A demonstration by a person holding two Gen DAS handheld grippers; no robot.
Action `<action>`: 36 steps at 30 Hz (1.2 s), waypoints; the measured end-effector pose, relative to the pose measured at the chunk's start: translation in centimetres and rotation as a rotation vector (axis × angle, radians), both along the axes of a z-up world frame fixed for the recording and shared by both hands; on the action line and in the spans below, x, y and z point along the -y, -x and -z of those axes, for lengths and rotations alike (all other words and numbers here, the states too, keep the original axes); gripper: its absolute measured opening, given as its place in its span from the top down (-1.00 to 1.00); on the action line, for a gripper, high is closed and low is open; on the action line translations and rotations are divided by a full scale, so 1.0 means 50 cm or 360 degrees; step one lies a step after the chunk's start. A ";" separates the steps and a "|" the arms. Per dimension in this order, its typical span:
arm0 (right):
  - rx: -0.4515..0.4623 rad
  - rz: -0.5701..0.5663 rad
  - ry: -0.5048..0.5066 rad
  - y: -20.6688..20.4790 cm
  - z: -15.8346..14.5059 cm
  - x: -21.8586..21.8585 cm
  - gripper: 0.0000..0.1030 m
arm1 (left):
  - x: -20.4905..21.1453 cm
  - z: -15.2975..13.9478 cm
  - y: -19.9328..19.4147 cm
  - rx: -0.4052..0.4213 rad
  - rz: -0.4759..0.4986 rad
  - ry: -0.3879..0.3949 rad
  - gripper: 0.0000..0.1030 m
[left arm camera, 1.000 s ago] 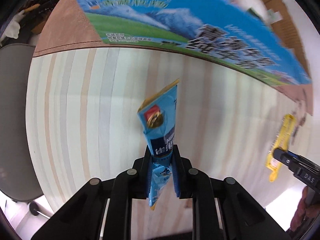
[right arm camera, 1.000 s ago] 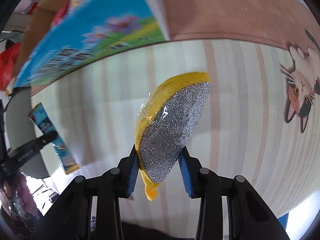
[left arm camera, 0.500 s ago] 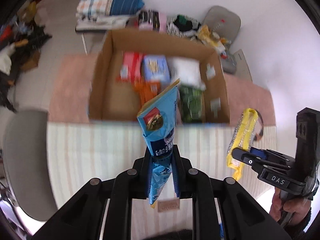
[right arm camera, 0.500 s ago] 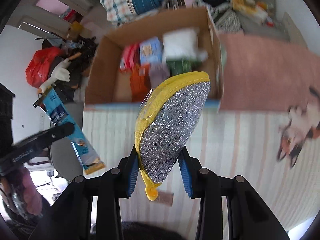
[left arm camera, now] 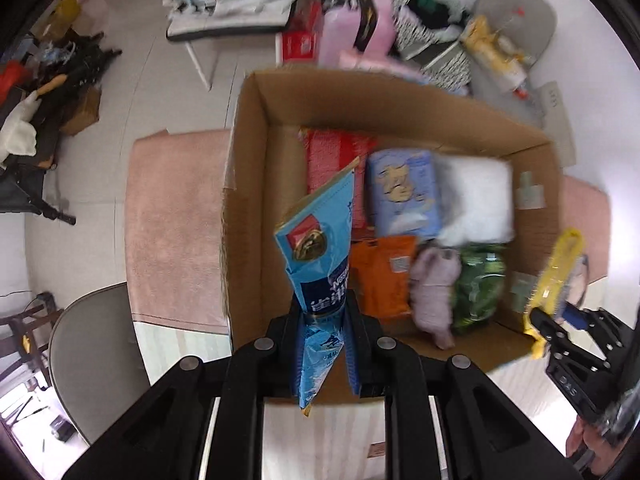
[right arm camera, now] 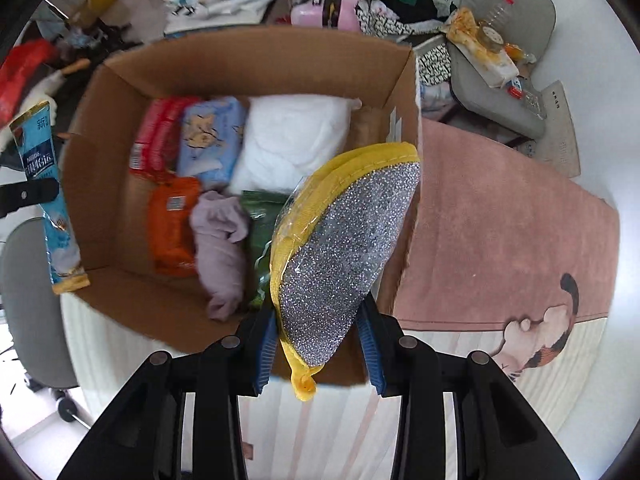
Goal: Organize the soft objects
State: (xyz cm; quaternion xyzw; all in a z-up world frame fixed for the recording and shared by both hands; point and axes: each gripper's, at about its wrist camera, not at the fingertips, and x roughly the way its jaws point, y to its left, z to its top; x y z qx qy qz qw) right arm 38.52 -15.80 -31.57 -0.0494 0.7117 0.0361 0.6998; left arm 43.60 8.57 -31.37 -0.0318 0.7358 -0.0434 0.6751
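Observation:
My left gripper is shut on a blue snack pouch and holds it over the near left part of an open cardboard box. My right gripper is shut on a yellow-edged silver scouring pad, held over the box's near right corner. The box holds a red pack, a blue tissue pack, a white pillow, an orange pack, a lilac cloth and a green pack. The pad shows at right in the left wrist view, the pouch at left in the right wrist view.
The box stands on a pink rug with a cat print. A striped table top lies below both grippers. A grey chair is at left. Bedding, bags and a cluttered grey seat lie behind the box.
Both grippers have risen from close over the table and moved forward over the box's near edge. The box interior now fills the view. Both still hold their items.

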 end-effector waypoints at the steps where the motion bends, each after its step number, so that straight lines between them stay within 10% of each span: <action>1: -0.0019 -0.0004 0.0017 -0.005 0.015 -0.004 0.24 | -0.003 0.021 -0.008 -0.0046 -0.0005 -0.0011 0.72; 9: -0.0129 0.0018 0.0063 -0.034 0.100 -0.009 0.17 | 0.004 0.118 -0.023 -0.0272 0.0024 -0.0045 0.61; 16: -0.0096 0.0078 0.0021 -0.037 0.092 0.001 -0.31 | 0.005 0.099 -0.013 -0.0251 0.0019 -0.0027 0.32; 27: 0.0014 0.0150 -0.0115 0.002 0.029 -0.010 -0.82 | 0.009 -0.024 0.069 0.0141 0.0046 -0.0036 -0.81; 36: 0.0164 0.0216 -0.0117 0.052 -0.011 -0.035 -1.00 | 0.010 -0.091 0.144 0.0376 -0.0057 -0.0087 -0.95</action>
